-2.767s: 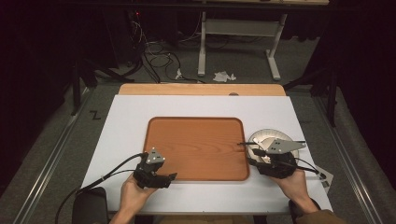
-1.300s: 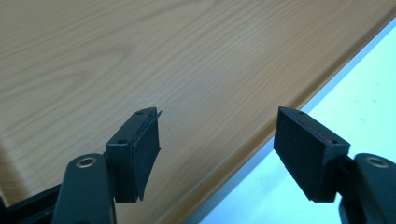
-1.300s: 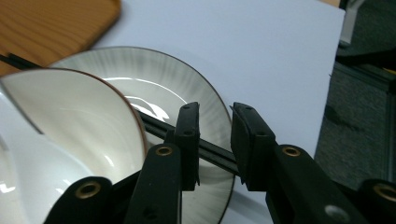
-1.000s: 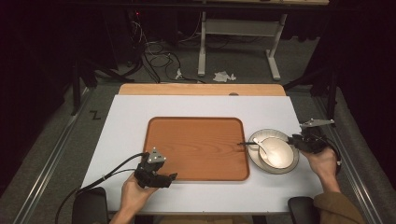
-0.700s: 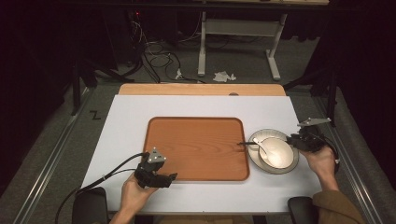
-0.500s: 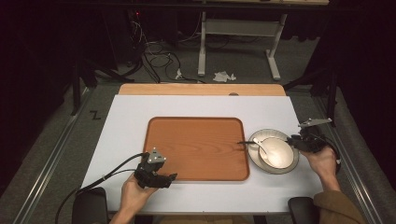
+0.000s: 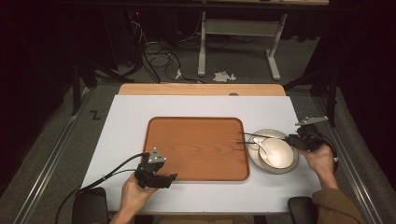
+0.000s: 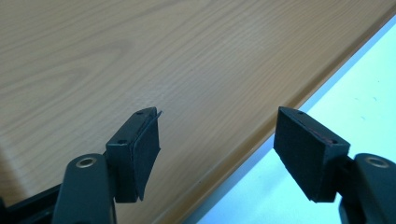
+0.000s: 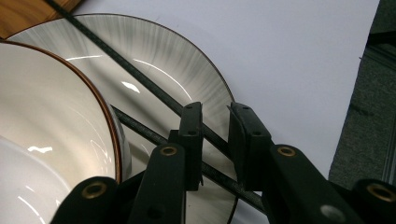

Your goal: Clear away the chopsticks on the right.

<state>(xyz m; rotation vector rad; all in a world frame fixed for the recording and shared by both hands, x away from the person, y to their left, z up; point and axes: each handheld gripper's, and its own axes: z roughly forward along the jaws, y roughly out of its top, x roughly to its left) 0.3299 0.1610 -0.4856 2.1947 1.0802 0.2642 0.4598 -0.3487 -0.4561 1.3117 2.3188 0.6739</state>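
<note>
Chopsticks (image 9: 154,91), two thin dark rods, laid across plate (image 7: 261,161) rim beside bowl (image 7: 279,153), tips pointing toward 9 o'clock over tray (image 7: 196,147) edge. Judged light, stiff, smooth, prone to rolling apart; best taken together near butt ends, at 3 o'clock of plate. Right gripper (image 9: 215,116) there, jaws just closing, narrow gap straddling nearer stick; firm pinch not confirmed. Left gripper (image 8: 217,135) wide open, holding nothing, hovering at 7 o'clock corner of tray. Bowl and plate glazed, fragile, slippery. Tabletop (image 7: 135,116) white, flat, matte. Room dim, cables and paper scraps on floor at 12 o'clock.
</note>
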